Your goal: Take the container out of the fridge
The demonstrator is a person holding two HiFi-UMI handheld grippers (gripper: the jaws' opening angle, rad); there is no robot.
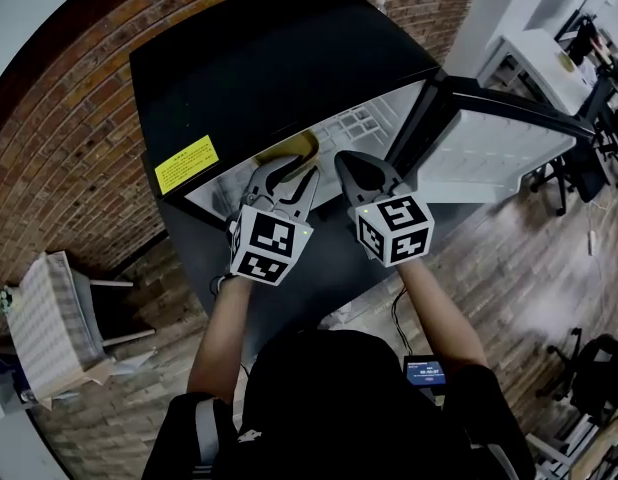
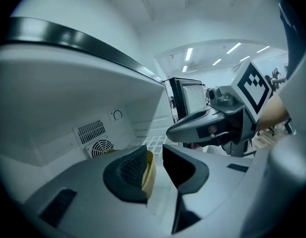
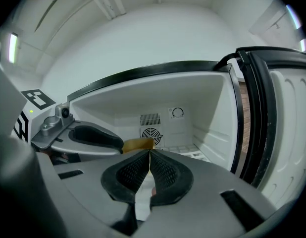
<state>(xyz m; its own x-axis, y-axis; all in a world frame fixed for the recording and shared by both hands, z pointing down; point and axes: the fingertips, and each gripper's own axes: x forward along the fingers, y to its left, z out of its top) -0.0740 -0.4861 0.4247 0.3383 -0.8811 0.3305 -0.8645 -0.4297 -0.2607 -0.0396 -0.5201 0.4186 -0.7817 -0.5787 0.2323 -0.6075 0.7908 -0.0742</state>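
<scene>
A small black fridge (image 1: pixel 269 68) stands with its door (image 1: pixel 499 148) swung open to the right. Inside, on the white wire shelf (image 1: pixel 354 123), sits a yellow container (image 1: pixel 289 150). My left gripper (image 1: pixel 294 171) is at the fridge mouth with its jaws open. The container (image 2: pixel 150 171) shows just beyond its left pad (image 2: pixel 130 170), and the pads do not press on it. My right gripper (image 1: pixel 351 163) is beside the left one, shut with nothing between its pads (image 3: pixel 163 170). In the right gripper view the container (image 3: pixel 138 143) stands in front of the fan vent (image 3: pixel 151 134).
The open door (image 3: pixel 286 133) walls off the right side. A yellow sticker (image 1: pixel 185 163) is on the fridge top. A brick wall runs behind, a white rack (image 1: pixel 49 328) stands at the left, and office chairs (image 1: pixel 579 168) are at the right.
</scene>
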